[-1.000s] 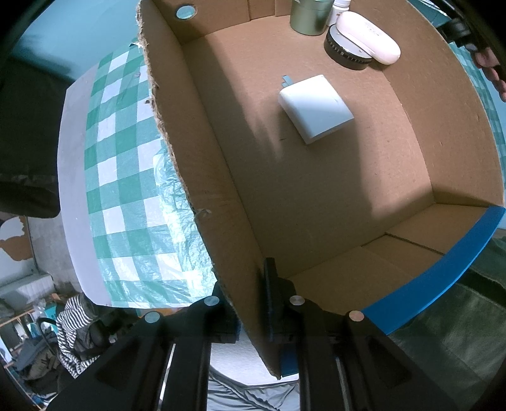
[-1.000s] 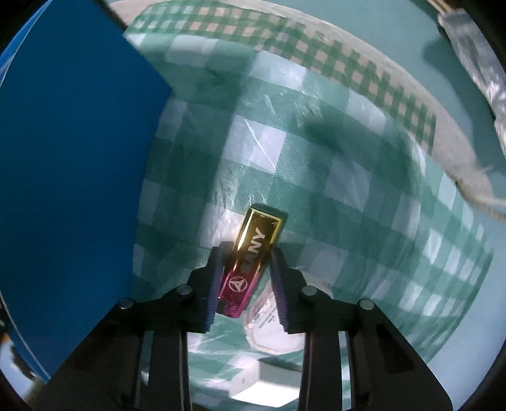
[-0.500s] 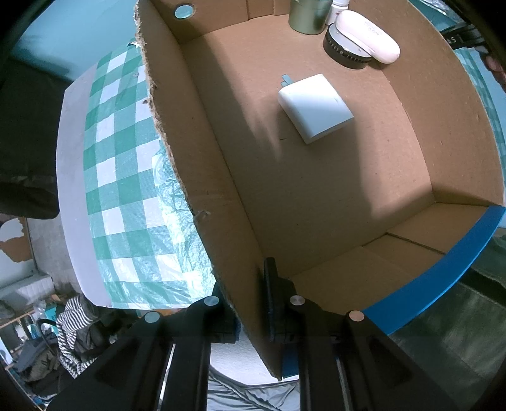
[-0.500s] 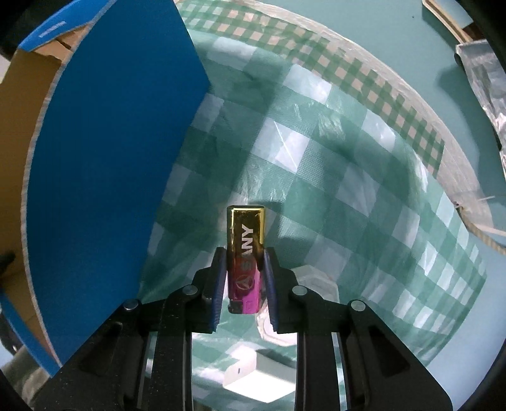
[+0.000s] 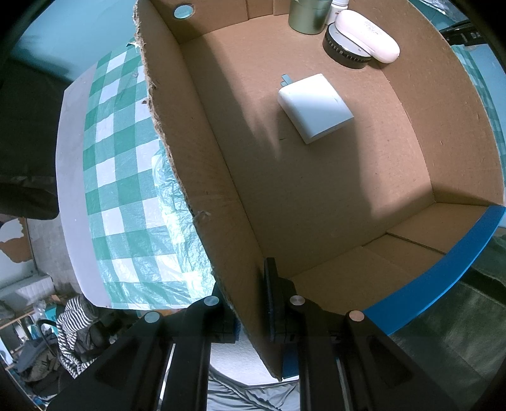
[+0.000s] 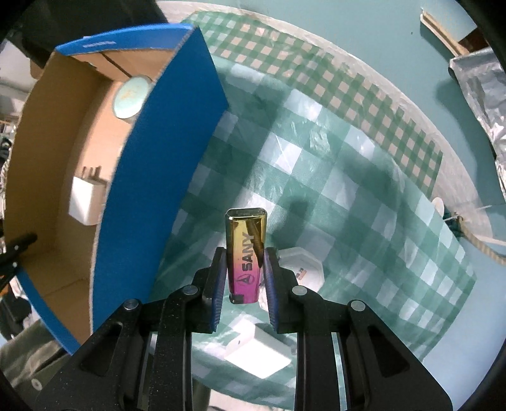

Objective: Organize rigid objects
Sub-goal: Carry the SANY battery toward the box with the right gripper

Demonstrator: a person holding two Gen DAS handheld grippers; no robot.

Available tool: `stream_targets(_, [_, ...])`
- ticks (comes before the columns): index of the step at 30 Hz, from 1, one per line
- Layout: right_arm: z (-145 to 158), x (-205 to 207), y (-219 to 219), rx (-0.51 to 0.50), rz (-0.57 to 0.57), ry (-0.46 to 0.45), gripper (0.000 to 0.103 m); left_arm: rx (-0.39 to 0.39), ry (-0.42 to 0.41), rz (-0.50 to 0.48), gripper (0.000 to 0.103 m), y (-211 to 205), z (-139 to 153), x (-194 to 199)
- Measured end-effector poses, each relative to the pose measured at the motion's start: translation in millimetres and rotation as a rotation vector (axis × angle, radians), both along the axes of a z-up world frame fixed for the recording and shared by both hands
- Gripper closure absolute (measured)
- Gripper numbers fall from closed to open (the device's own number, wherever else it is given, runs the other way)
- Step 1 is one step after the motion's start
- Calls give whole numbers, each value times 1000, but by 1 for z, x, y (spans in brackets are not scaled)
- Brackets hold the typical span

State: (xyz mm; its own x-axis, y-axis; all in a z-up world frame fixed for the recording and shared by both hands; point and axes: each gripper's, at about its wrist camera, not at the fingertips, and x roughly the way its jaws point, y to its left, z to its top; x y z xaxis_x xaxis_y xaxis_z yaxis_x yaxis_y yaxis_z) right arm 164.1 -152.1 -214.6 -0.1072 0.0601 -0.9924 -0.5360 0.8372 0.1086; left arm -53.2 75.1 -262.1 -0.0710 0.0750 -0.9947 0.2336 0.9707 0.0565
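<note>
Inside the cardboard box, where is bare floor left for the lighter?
Box floor is bare from the white charger down to the near wall the left claw pinches. The far corner is crowded: green tin, black disc, white case.

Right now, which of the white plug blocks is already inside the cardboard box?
The white charger lying flat on the box floor, prongs toward the far wall. The other white block sits outside on the checkered cloth, below the right claw.

Table [image 6: 427, 57] carried green-checked cloth [image 6: 348, 196]; on cloth stood cardboard box [image 6: 151, 177], white octagonal dish [image 6: 303, 272], white charger [image 6: 259, 357].
</note>
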Motion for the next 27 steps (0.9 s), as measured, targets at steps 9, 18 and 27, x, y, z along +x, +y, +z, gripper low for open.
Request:
stream_targets(9, [32, -7, 11, 38, 50, -25, 82, 3, -2, -3, 91, -2, 1, 1])
stream_targets(18, [67, -14, 43, 90, 126, -57, 82, 2, -2, -3, 91, -2, 1, 1])
stream_targets(27, [82, -20, 78, 122, 203, -53, 82, 0, -2, -1, 91, -2, 1, 1])
